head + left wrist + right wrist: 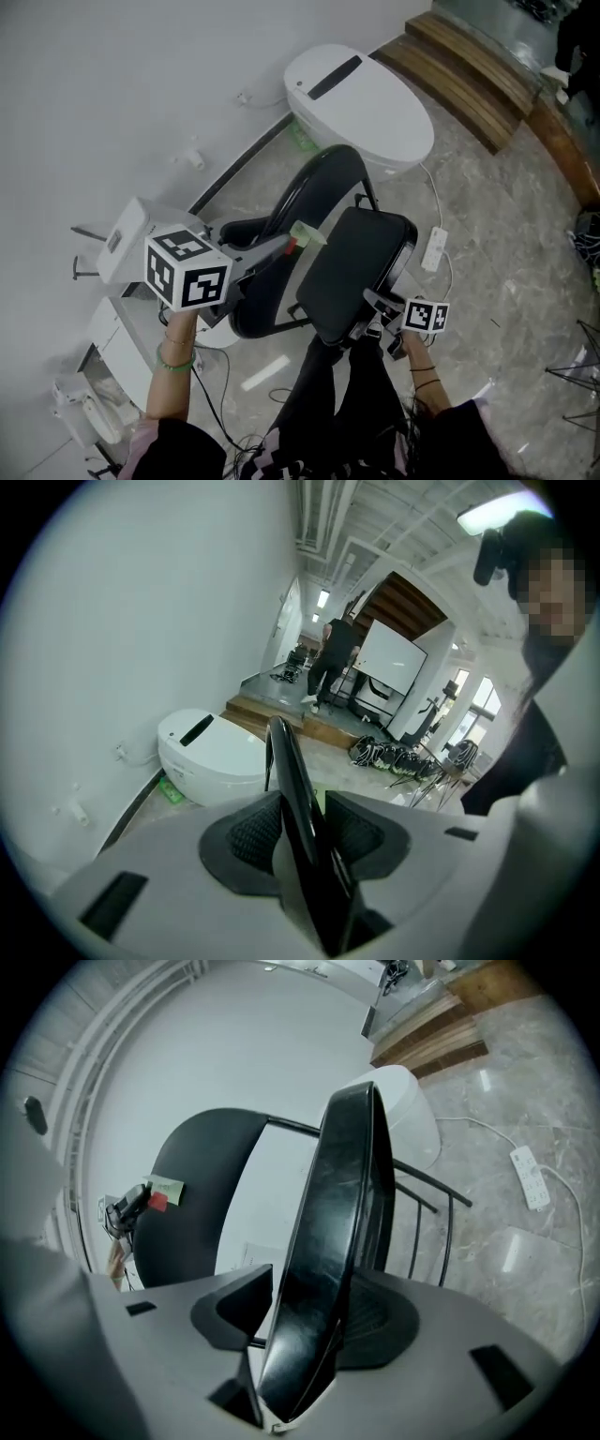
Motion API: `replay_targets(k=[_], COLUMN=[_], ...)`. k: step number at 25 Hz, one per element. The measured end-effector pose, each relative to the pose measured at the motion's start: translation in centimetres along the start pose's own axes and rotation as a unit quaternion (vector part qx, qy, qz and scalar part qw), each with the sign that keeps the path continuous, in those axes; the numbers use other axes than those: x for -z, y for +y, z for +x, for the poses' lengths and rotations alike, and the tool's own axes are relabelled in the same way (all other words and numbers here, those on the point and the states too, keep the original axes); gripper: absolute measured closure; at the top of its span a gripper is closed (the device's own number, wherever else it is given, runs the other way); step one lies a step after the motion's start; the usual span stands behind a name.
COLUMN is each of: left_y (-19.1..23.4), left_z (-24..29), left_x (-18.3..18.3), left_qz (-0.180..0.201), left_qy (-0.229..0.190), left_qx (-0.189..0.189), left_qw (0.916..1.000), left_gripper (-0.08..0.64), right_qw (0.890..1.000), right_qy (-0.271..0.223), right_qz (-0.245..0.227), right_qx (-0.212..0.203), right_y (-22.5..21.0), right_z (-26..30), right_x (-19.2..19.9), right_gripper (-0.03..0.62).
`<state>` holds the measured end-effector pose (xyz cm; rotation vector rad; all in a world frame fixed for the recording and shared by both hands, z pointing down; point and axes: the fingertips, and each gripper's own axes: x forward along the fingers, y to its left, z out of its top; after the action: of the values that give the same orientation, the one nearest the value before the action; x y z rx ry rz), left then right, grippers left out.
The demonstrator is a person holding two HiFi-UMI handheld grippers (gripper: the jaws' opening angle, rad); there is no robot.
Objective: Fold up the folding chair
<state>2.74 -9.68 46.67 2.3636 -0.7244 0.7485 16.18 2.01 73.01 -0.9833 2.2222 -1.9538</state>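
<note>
The left gripper (272,248) has its fingers clenched on the thin side edge of the backrest (192,1194). The black panel runs straight up between the two pads. The folding chair (319,244) stands on the stone floor (506,234) close to the wall, just in front of a white toilet (361,98). Its seat (356,267) is tipped up toward the backrest, and the fold looks partly done. At the seat's near edge the right gripper (380,305) is grasping the padded rim, which lies between its fingers.

Both grips sit on narrow edges, so the glossy seat could slide out of the right fingers and drop back open. As seat and backrest meet, the left fingers could be trapped in the closing gap. The polished floor may let the legs skate, tipping the frame into the toilet. To the right, a white power strip (435,248) and its cable lie near the chair's feet and could snag.
</note>
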Motion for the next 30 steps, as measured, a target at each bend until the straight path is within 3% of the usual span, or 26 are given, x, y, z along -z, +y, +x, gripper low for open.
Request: replay_targets(k=[8, 16, 19, 24, 28, 30], left_y=[-2.8, -5.8, -4.5, -2.1, -0.8, 0.1], left_z=[-1.2, -1.6, -2.1, -3.0, -3.1, -2.8], left_x=[-0.4, -0.7, -0.7, -1.2, -1.2, -0.5], left_qz=[0.005, 0.013, 0.032, 0.018, 0.08, 0.046], left_qy=[0.008, 0.012, 0.019, 0.019, 0.054, 0.066], left_qx=[0.001, 0.004, -0.018, 0.004, -0.035, -0.033], left_qw=[1.0, 0.9998, 0.9991, 0.9996, 0.9948, 0.9962], left_gripper=[0.433, 0.434, 0.434, 0.434, 0.433, 0.433], right_qw=[0.999, 0.998, 0.996, 0.998, 0.999, 1.0], right_qy=[-0.01, -0.045, -0.057, -0.043, -0.03, -0.017], right_qz=[0.03, 0.041, 0.051, 0.03, 0.024, 0.015], right_qx=[0.01, 0.024, 0.04, 0.035, 0.028, 0.017], right_y=[5.6, 9.5, 9.5, 10.3, 10.7, 10.9], right_z=[3.1, 8.6, 9.9, 11.6, 12.4, 12.8], right_x=[1.4, -1.2, -1.7, -2.2, -2.6, -2.7], right_gripper=[0.394, 0.404, 0.477, 0.477, 0.477, 0.477])
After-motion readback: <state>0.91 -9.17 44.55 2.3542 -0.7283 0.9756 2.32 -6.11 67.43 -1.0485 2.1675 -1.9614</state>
